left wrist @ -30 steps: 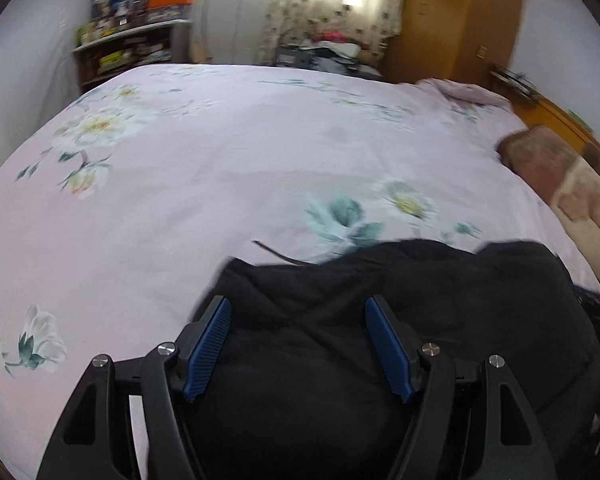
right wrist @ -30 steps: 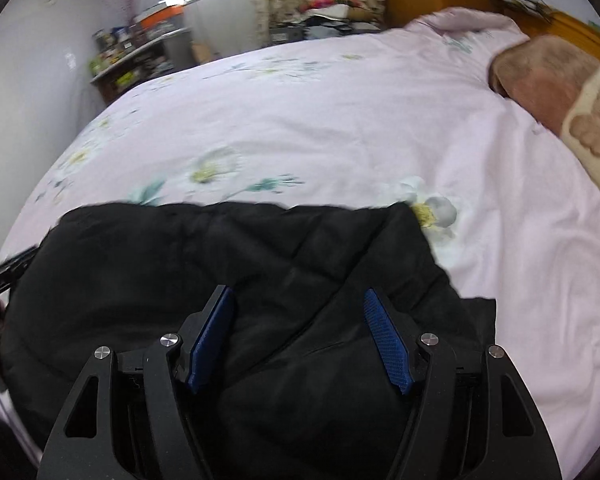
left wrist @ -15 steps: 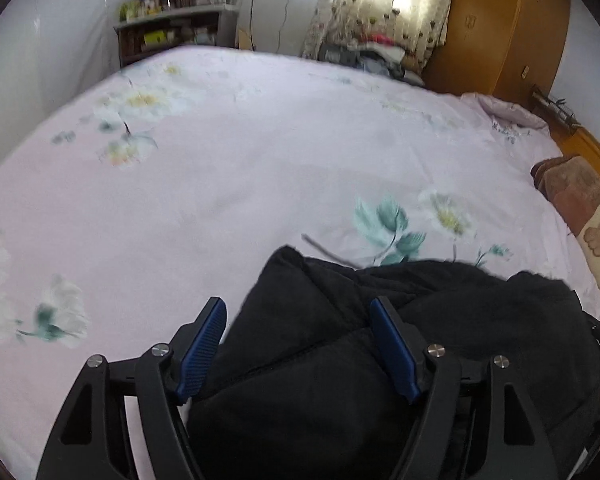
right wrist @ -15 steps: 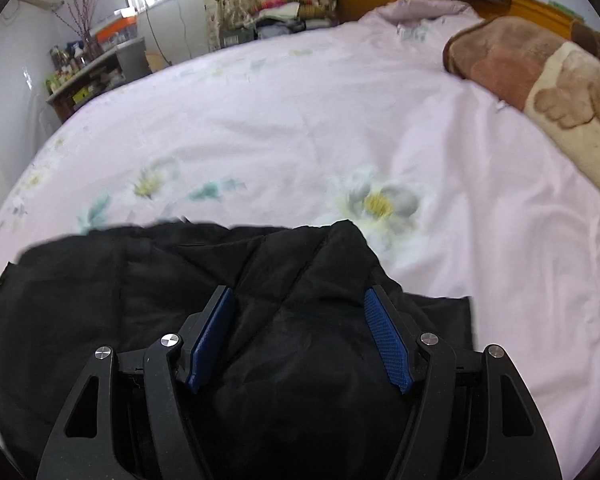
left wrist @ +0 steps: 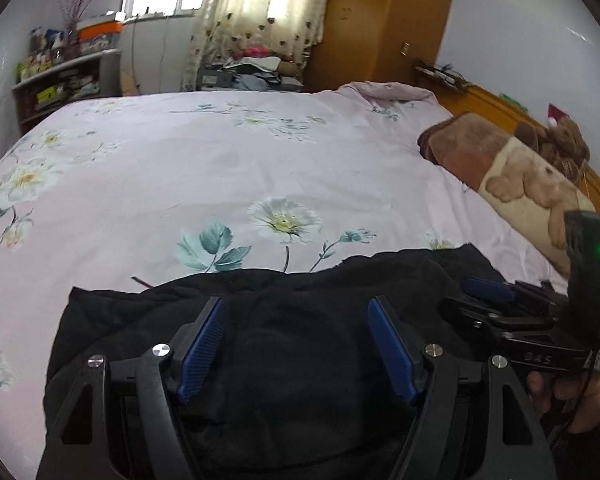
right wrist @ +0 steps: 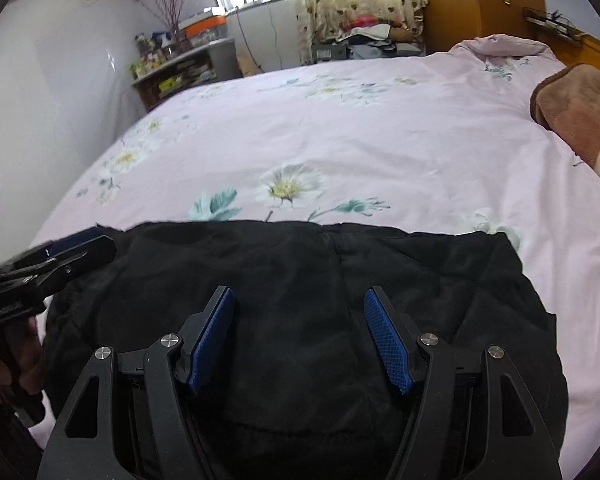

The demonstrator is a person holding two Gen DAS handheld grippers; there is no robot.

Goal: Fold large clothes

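On floral pink bedspread: black garment; left claw, right claw agape, empty.

- Garment: plain black.
- Bedsheet: pale pink, white flowers, teal leaves.
- Gripper pads: blue, black frames.
- Blanket: brown and cream.
- Curtain: cream, dark spots.
- Wardrobe: orange-brown.

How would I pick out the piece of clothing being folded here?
Find the big bed with the pale pink flowered cover. At its near edge, under both grippers, lies a black padded garment. It is the only dark thing on the bed; the brown blanket sits far off by the headboard.
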